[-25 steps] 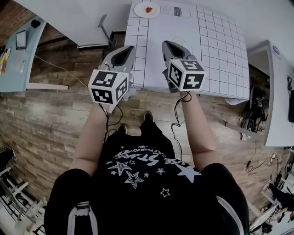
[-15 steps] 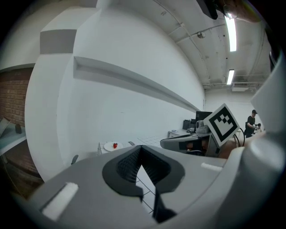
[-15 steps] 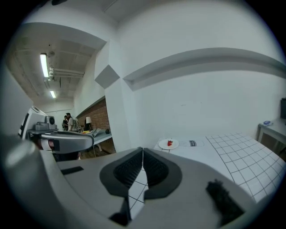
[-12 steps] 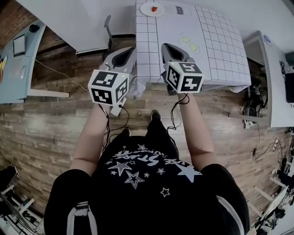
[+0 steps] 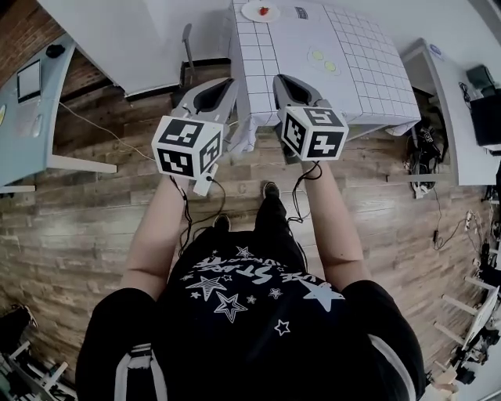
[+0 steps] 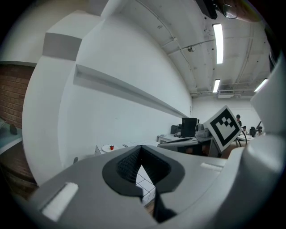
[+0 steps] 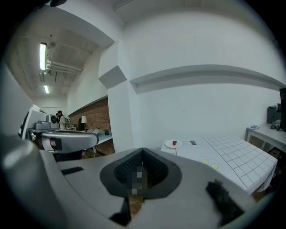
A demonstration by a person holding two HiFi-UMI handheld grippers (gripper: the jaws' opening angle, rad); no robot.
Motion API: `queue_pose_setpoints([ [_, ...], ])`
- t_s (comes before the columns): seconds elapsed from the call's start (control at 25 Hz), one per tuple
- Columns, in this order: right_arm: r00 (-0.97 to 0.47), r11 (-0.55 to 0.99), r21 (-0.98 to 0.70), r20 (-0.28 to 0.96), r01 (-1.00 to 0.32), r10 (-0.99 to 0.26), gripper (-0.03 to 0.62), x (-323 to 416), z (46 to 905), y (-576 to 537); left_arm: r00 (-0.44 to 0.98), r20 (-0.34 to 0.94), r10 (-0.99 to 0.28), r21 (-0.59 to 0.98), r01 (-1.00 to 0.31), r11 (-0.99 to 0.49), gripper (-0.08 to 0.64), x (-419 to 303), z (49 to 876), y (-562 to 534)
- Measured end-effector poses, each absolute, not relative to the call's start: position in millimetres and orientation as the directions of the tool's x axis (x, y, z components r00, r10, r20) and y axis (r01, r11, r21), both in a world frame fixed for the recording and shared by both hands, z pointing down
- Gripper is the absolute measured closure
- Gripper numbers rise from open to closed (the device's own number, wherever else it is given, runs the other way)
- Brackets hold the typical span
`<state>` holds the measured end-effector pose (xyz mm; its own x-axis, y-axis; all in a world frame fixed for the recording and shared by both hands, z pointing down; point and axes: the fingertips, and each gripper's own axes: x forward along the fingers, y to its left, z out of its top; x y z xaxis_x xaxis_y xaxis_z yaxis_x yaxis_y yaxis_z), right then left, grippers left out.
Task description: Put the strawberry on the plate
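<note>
Ahead of the right gripper [image 5: 283, 80], the white gridded table [image 5: 376, 86] carries a round white plate [image 5: 249, 11] farthest away and two yellow-green discs [image 5: 317, 55] nearer.

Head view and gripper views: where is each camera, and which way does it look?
Head view: on the head, looking steeply down at the table; arms, left gripper, right gripper show.
Left gripper view: rides that gripper, looks along its shut jaws; right gripper's cube shows.
Right gripper view: rides that gripper, looks along its shut jaws; left gripper shows.
Shared: all show the strawberry on the plate.
</note>
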<state>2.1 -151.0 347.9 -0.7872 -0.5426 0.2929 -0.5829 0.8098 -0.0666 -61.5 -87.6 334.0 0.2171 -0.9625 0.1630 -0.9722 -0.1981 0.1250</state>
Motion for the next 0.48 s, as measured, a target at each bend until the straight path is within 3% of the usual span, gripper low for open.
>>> queue_pose_setpoints([
  [0.48, -0.749, 0.772, -0.033, 0.273, -0.634, -0.603, 0.58, 11.4, 332.1, -78.1, 0.287, 0.122, -0.95, 0.136, -0.953, -0.27, 0.551, -58.2, 321.2, -29.9],
])
